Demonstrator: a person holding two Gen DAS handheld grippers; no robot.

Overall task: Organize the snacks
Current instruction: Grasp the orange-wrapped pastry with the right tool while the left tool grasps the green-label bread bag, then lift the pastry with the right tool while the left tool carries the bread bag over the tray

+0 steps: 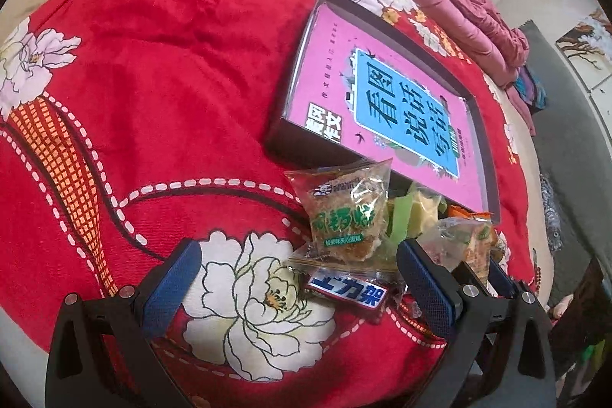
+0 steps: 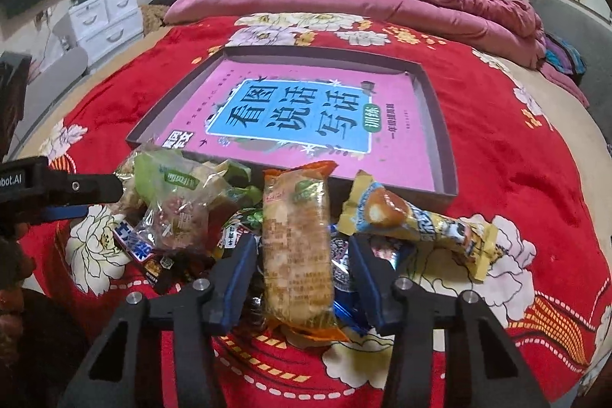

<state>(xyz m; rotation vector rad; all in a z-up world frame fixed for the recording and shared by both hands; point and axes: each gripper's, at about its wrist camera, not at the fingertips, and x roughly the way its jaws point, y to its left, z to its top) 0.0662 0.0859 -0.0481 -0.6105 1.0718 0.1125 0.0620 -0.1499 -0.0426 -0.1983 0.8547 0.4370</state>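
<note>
- The snacks lie in a loose heap on the red floral bedspread [image 2: 497, 125], just in front of the near wall of a shallow open box [image 2: 440, 125] whose floor shows a pink and blue printed cover.
- The right gripper [image 2: 302, 266] points down at the heap. Its jaws straddle an orange-ended wafer packet [image 2: 296, 247], which stands lengthwise between them. A narrow gap shows on each side, so the blue pads do not appear to press on the packet yet.
- The left gripper [image 1: 298, 274] hangs over the left edge of the heap with its jaws wide apart and holds nothing. A clear-wrapped cake [image 1: 344, 213] and a red, white and blue bar [image 1: 348, 291] lie between its fingers.
- A yellow cone-shaped packet [image 2: 417, 220] lies to the right of the wafer packet, touching the heap.
- Handling judgement: the wafer packet is light, and its film wrapper is smooth and likely slippery. The contents are probably brittle and crush under a hard squeeze.
- Recommended hold: grip across the middle of the long sides, where the contents give support. Avoid the crimped ends, which fold and slide out.
- The neighbouring packets overlap and may drag along on lifting.
</note>
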